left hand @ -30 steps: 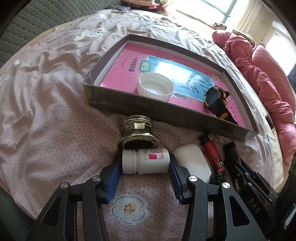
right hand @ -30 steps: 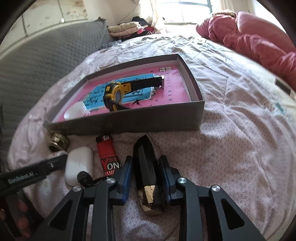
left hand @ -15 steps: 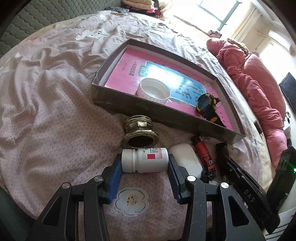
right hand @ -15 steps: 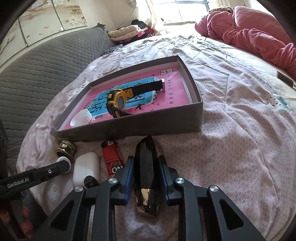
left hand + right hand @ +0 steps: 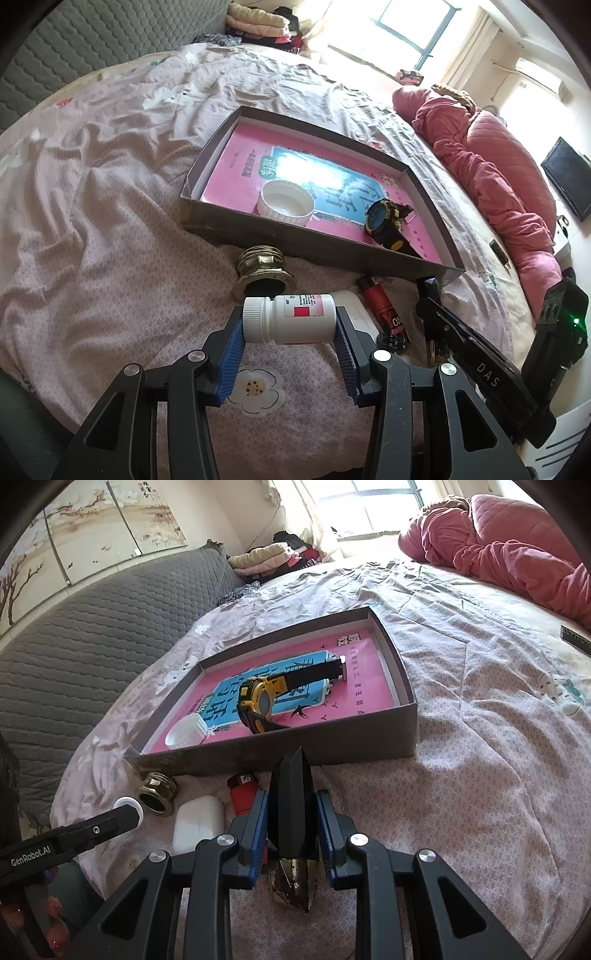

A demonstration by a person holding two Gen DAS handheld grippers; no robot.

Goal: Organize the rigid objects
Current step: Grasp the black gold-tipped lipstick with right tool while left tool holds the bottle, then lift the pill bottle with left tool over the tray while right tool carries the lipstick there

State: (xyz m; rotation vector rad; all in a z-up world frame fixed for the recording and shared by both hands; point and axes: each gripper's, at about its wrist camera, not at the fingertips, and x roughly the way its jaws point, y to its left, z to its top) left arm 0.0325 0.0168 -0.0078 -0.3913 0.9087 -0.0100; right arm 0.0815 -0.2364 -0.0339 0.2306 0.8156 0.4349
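The left gripper [image 5: 290,334] has its jaws clenched on a white bottle [image 5: 290,319] held sideways above the bed [image 5: 110,221]; the right gripper [image 5: 291,827] grips a dark crystal [image 5: 291,812]. Beyond lie a brass fitting [image 5: 264,269], white case [image 5: 197,825] and lighter [image 5: 382,308], then the box [image 5: 295,247] holding a cap [image 5: 286,203] and watch [image 5: 384,221].

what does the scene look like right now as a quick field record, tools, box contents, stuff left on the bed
left tool: shut on white pill bottle, bottle held sideways by cap and base
right tool: shut on dark pointed crystal, tip toward the box
box: open, shallow, on the bed, pink book lining its floor
in box: watch, white lid
on bed before box: brass fitting, white earbud case, red lighter
bedcover: pink, wrinkled
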